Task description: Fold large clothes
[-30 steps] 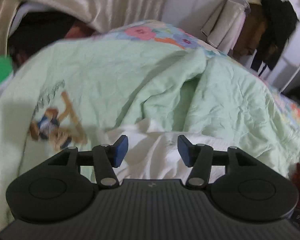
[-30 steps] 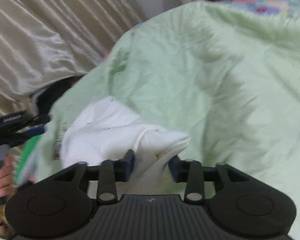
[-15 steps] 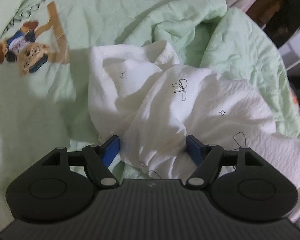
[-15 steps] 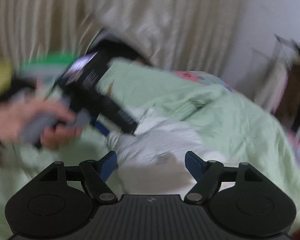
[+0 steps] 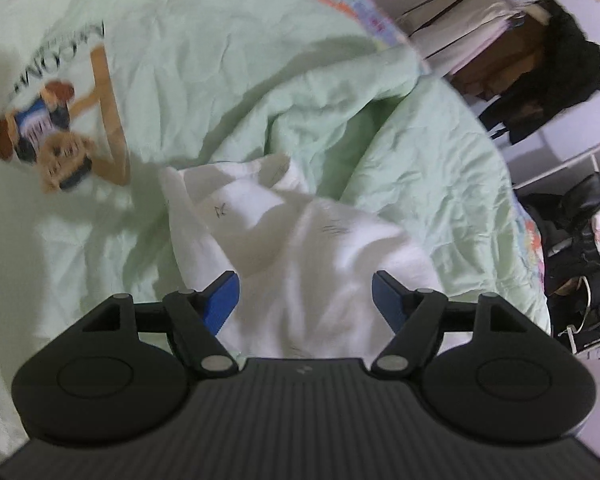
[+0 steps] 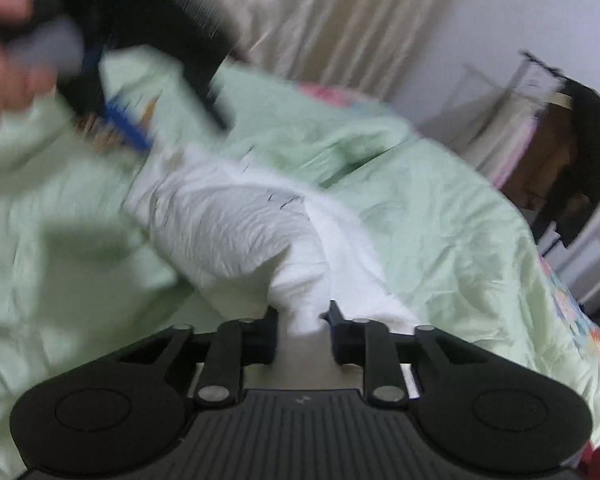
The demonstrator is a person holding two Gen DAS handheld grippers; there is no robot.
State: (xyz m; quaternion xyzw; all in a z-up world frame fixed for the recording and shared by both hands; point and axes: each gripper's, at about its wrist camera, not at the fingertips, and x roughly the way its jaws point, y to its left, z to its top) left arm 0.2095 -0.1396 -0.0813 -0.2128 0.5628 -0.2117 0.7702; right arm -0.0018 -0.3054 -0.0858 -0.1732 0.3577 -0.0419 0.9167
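Left wrist view: left gripper (image 5: 304,300) has its jaws spread wide, having just opened a little further, over the crumpled white garment (image 5: 300,240), which lies between and ahead of the pads on the green quilt (image 5: 220,60), nothing pinched. Right wrist view: right gripper (image 6: 304,320) has just closed and is clamped on a bunched twist of the garment (frame blurred). Risk: that bunch likely holds several layers, so lifting would drag a wad, not an edge.

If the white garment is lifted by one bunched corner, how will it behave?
The white garment likely hangs limp: it lies crumpled in soft folds on the green quilt. It seems light and thin, since the right gripper pinches a bunch narrowly. It probably will not slip.
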